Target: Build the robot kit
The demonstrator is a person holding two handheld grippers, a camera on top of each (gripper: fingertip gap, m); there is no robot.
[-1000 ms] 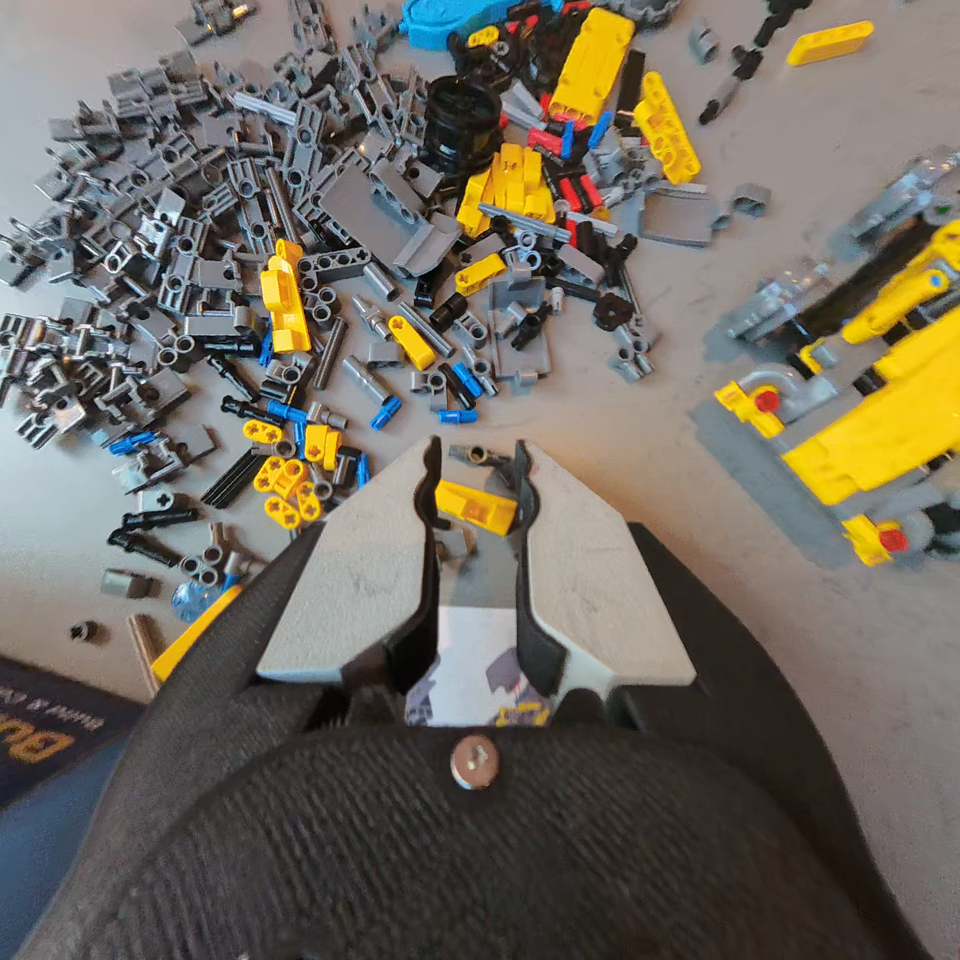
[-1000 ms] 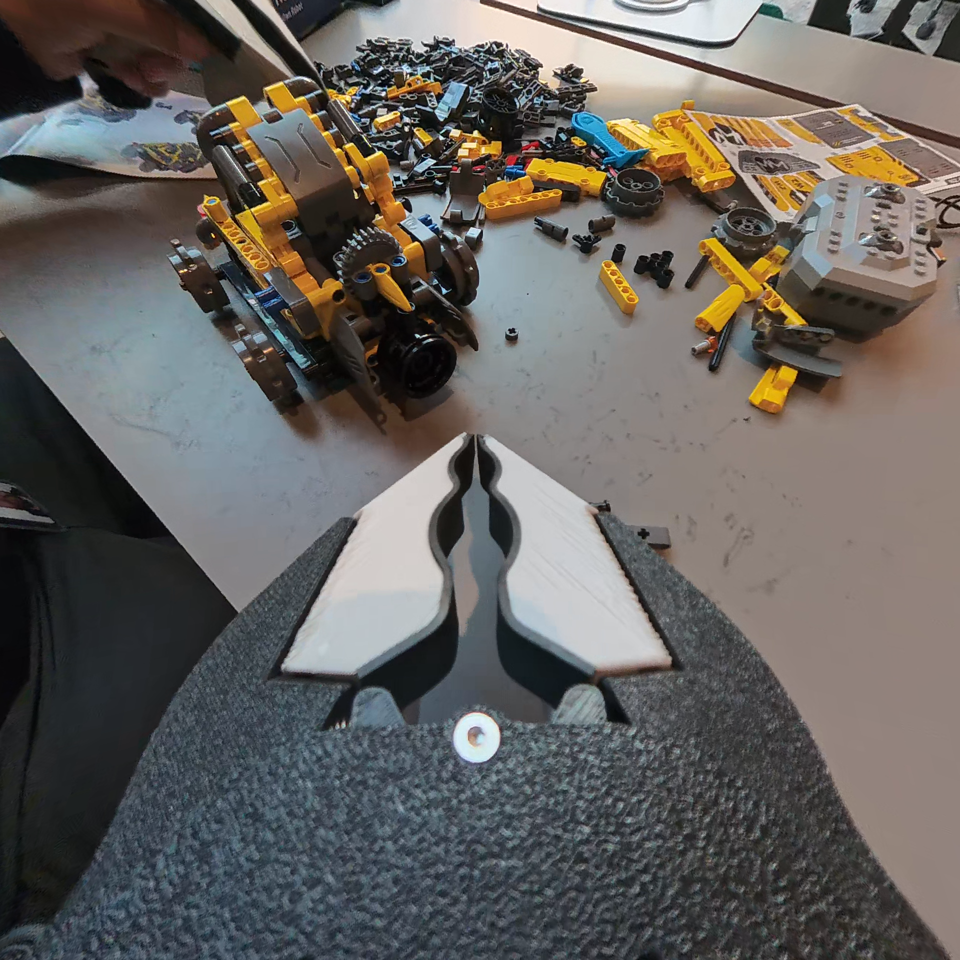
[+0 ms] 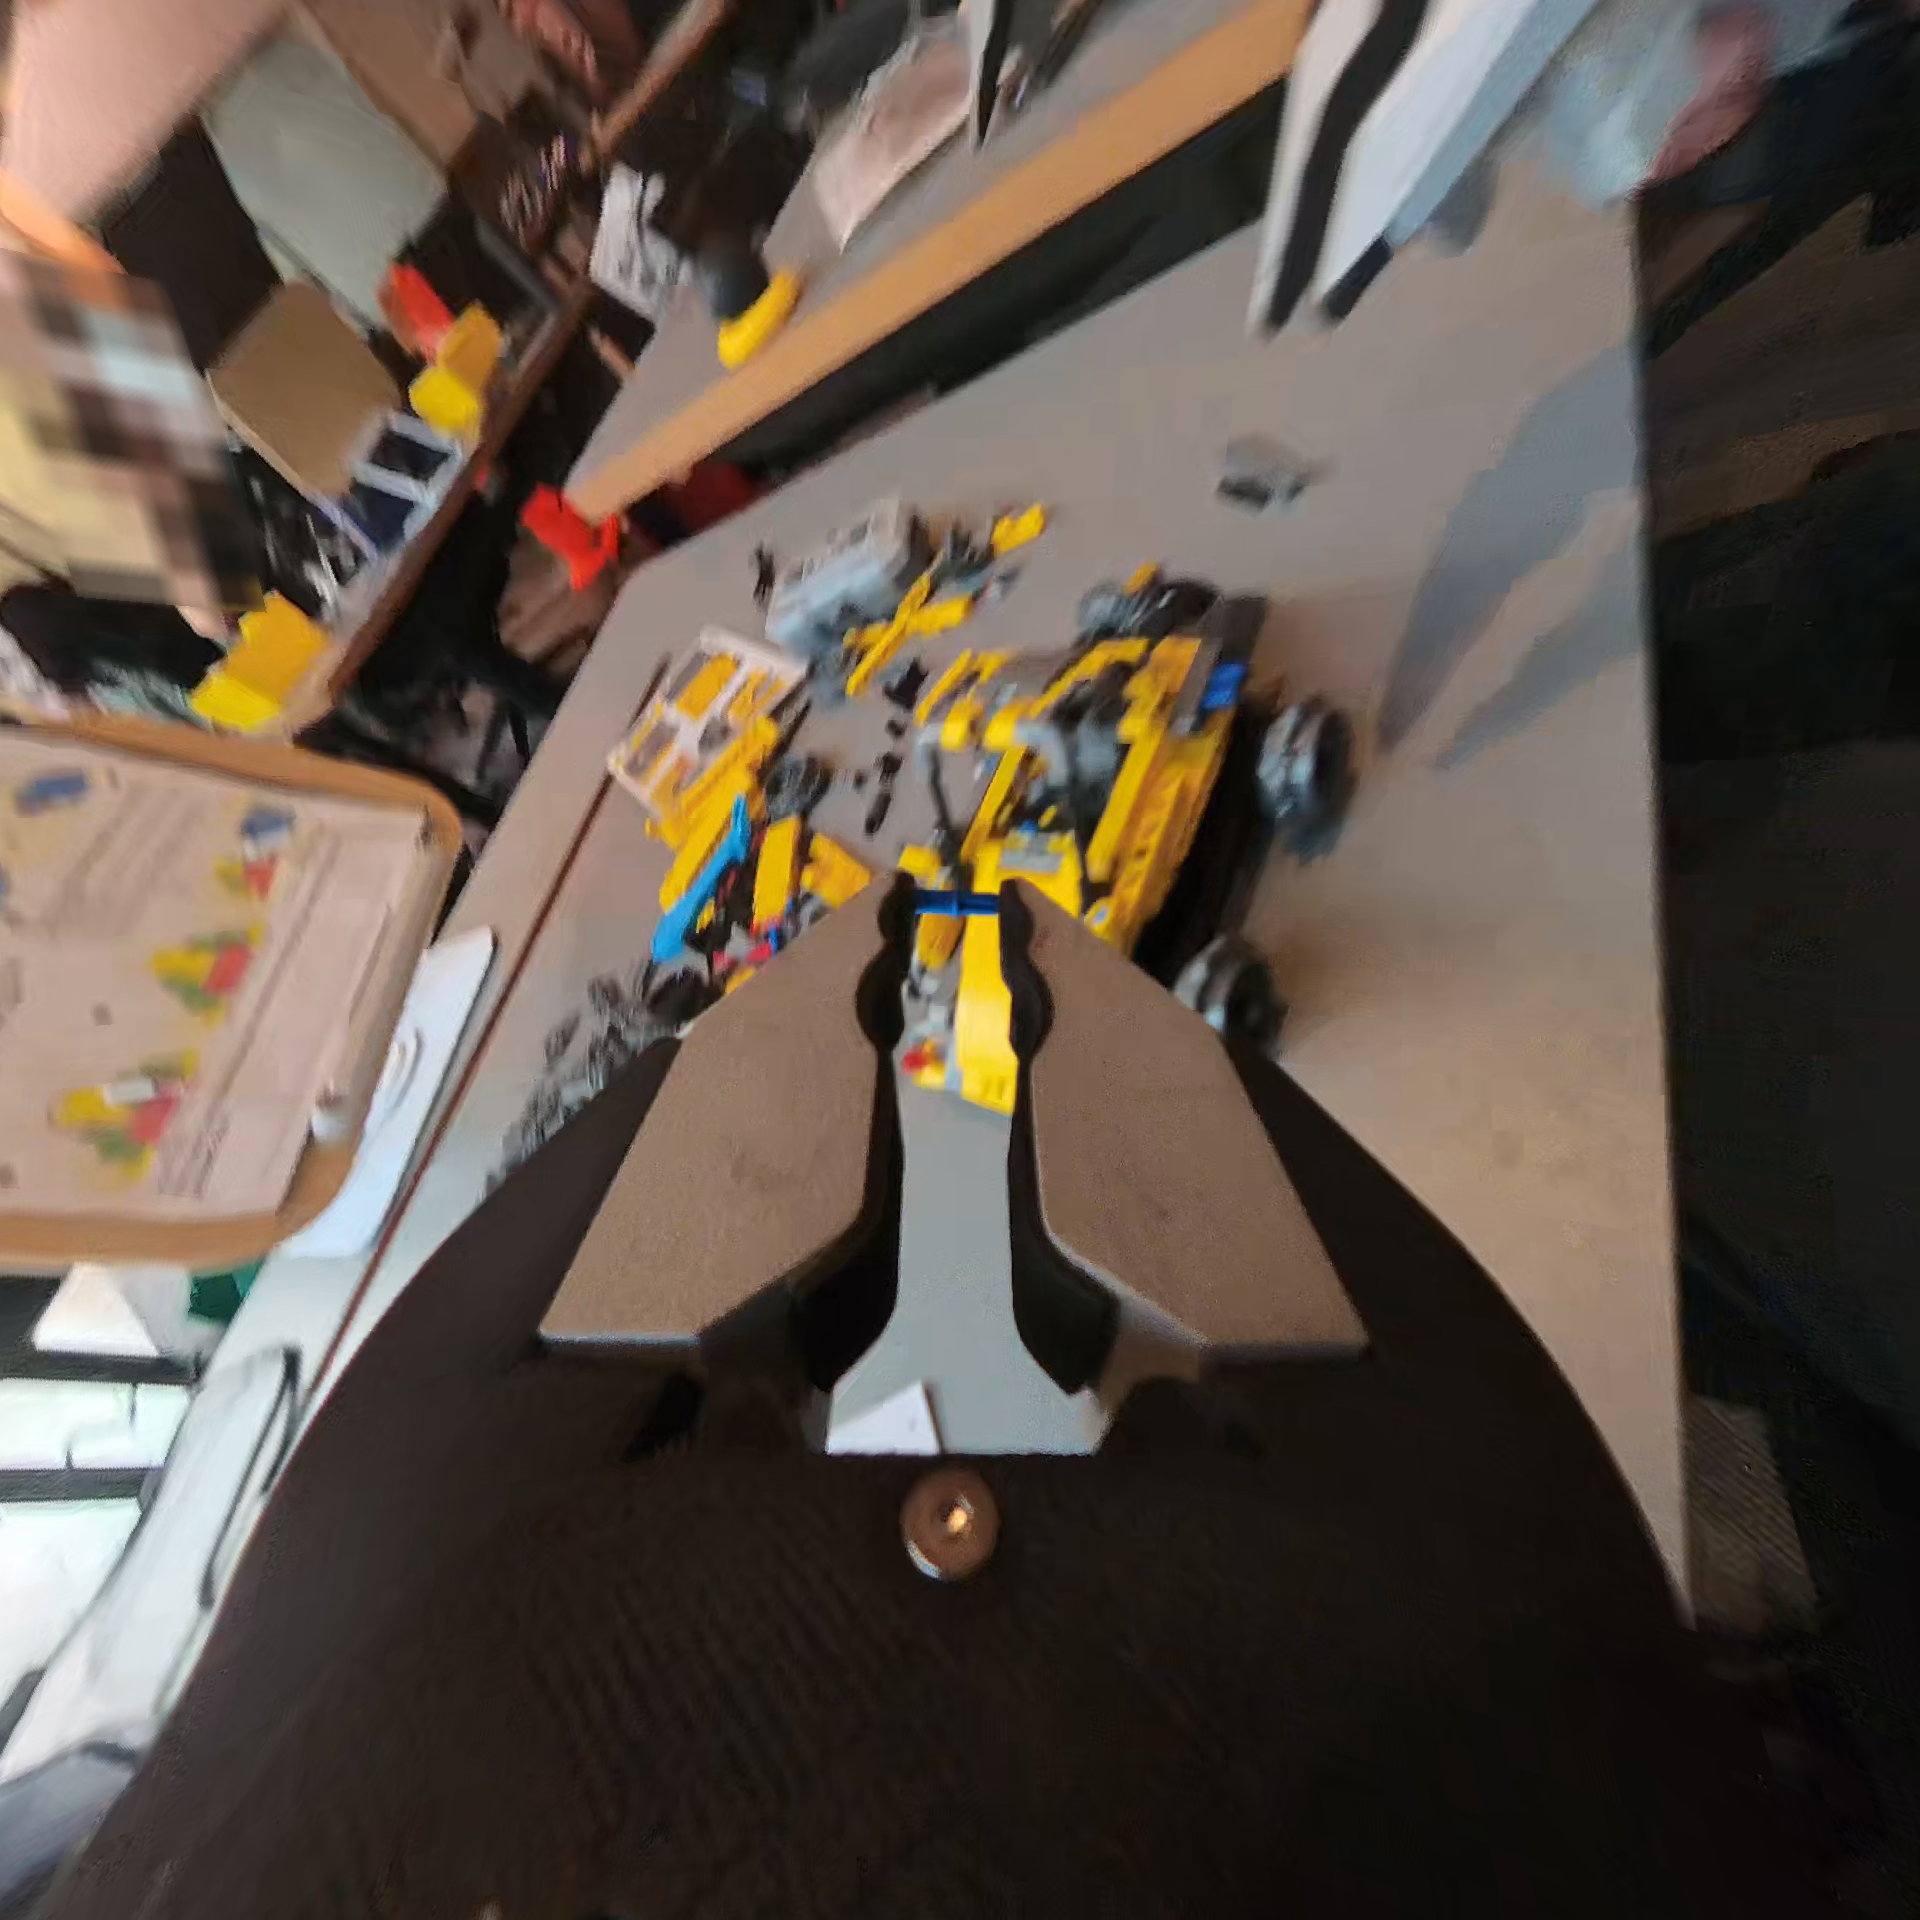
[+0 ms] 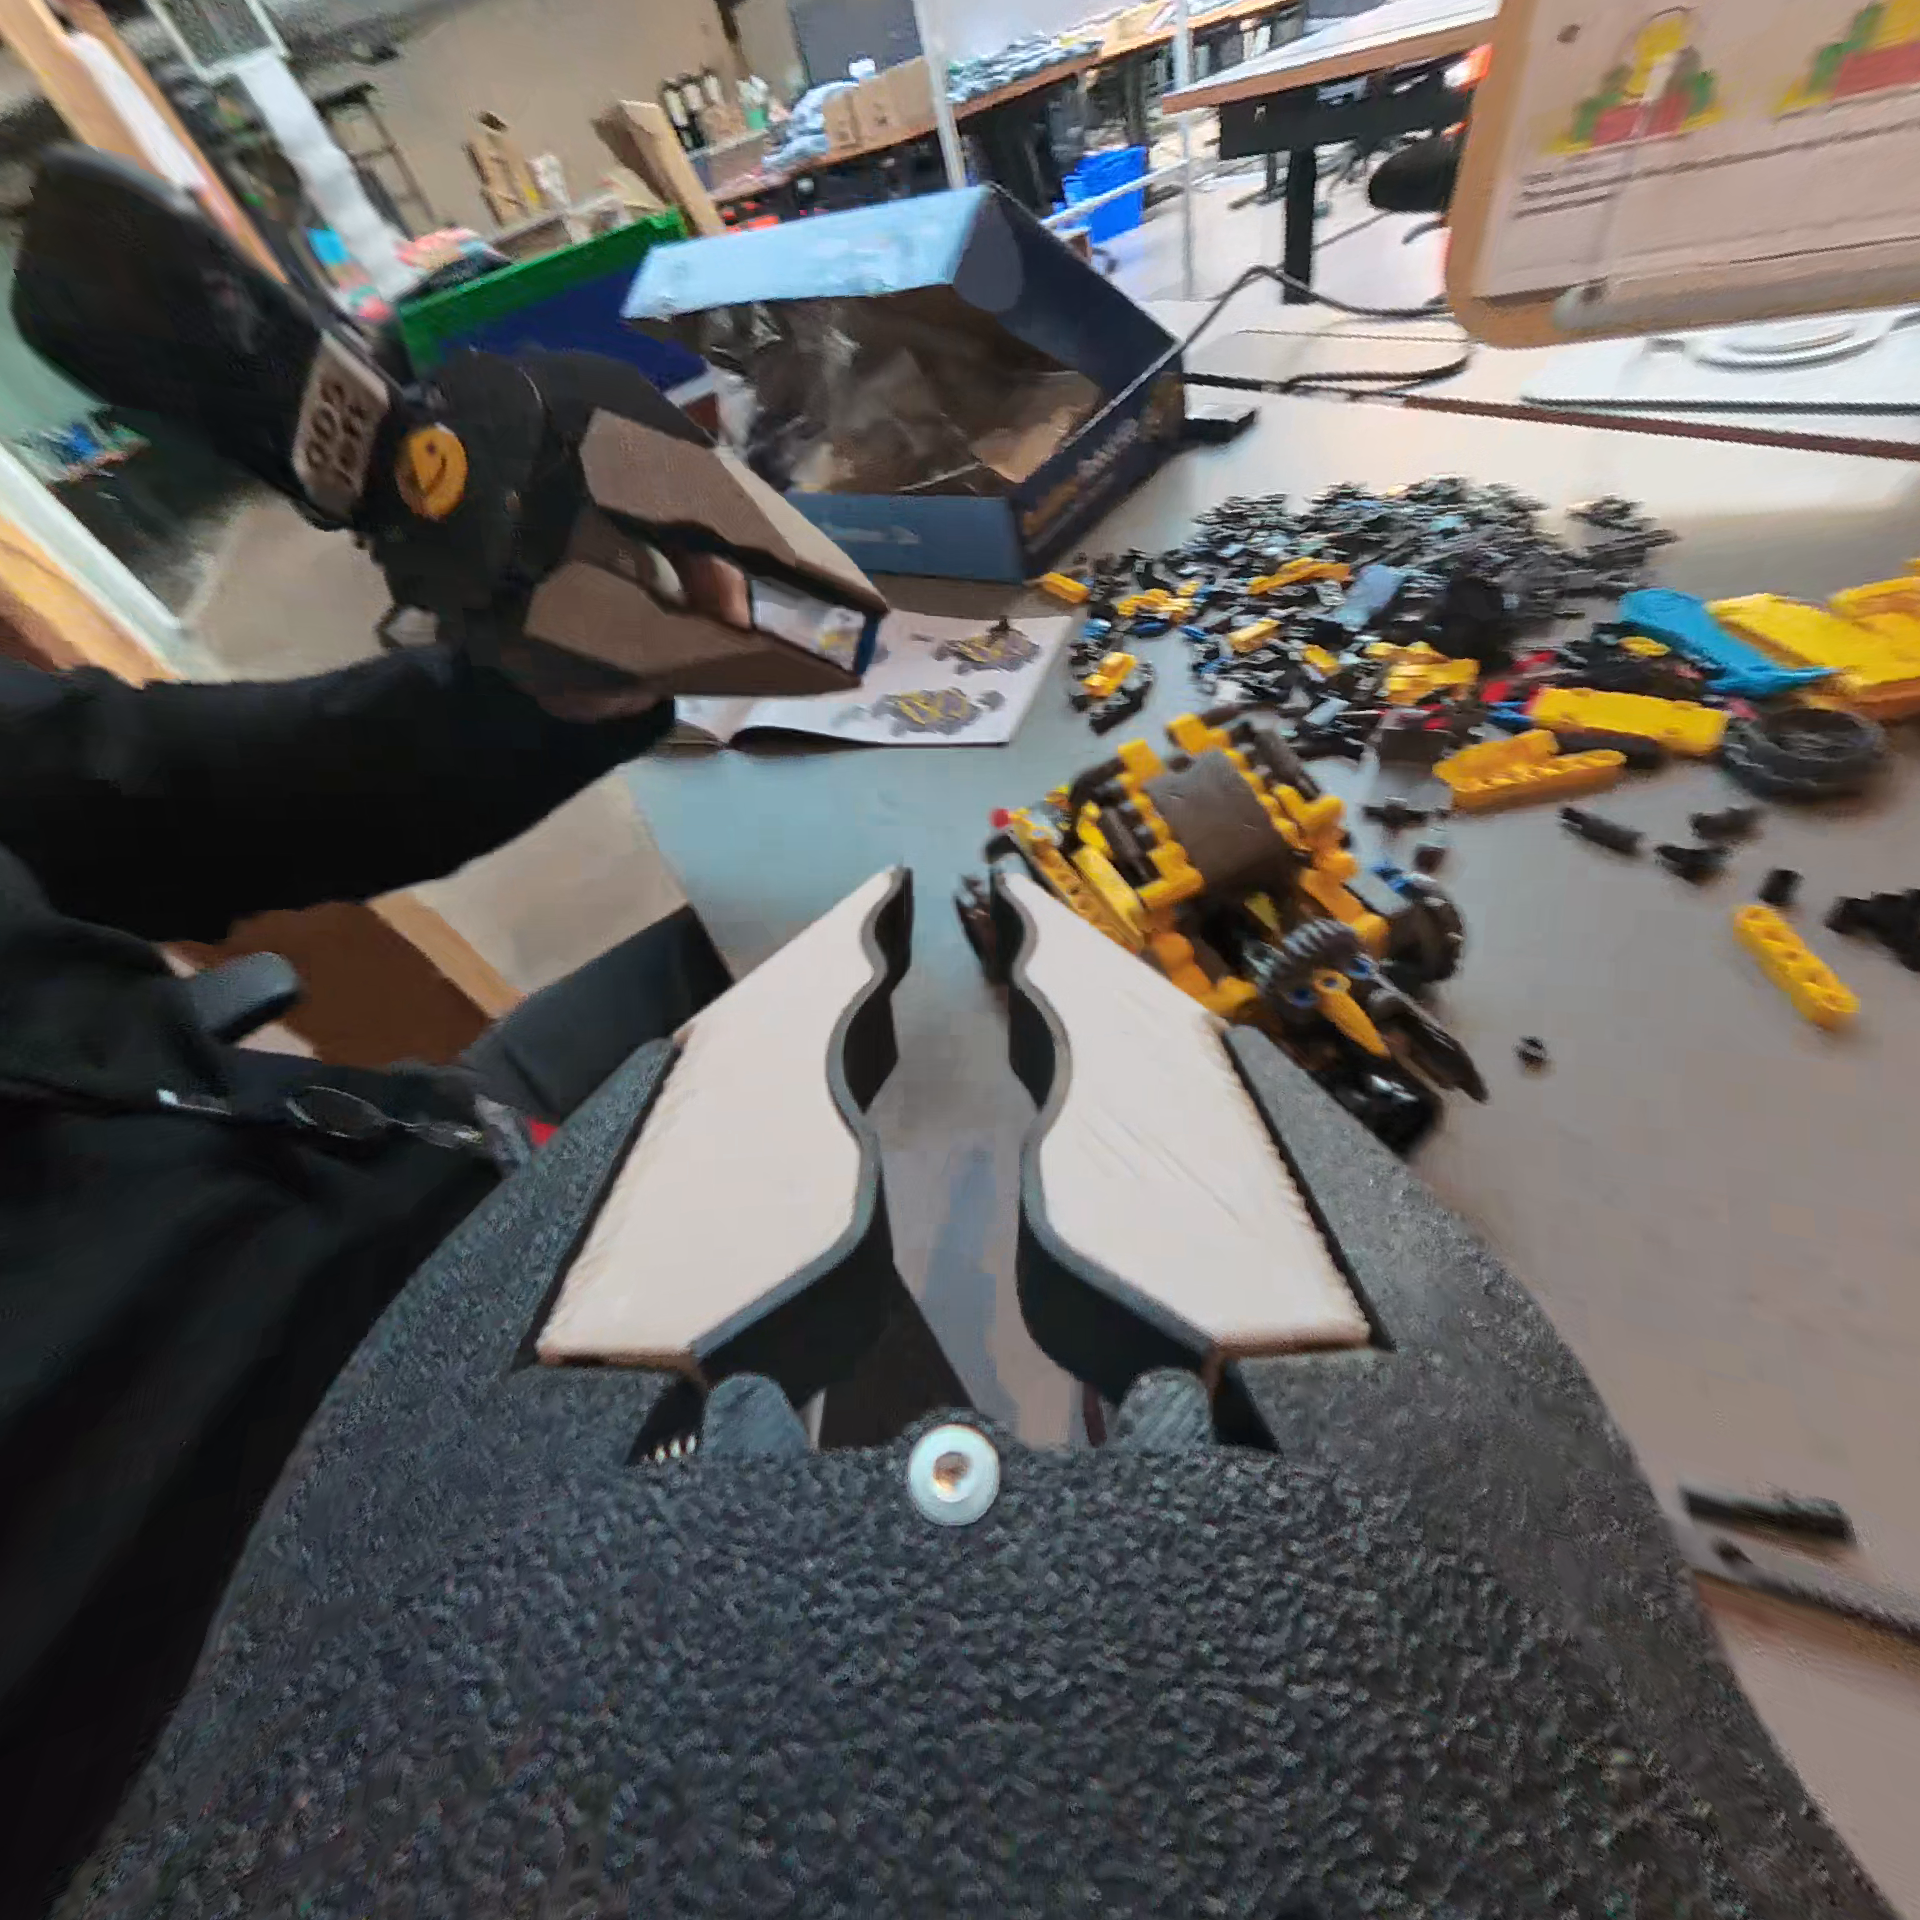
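The left gripper [image 3: 956,904], raised well above the grey table [image 3: 1455,1039], pinches one small blue pin [image 3: 951,902] crosswise between its fingertips, with one yellow-and-grey brick vehicle [image 3: 1101,790] far below at 12 o'clock. The right gripper [image 4: 951,894] hangs with its fingers spread and nothing between them; the same single vehicle [image 4: 1236,904] stands just beyond its tips at 1 o'clock. One open blue box [image 4: 935,384] lies at 12 o'clock, one instruction booklet [image 4: 914,686] at 11 o'clock, and loose bricks [image 4: 1403,644], too many to count, at 2 o'clock.
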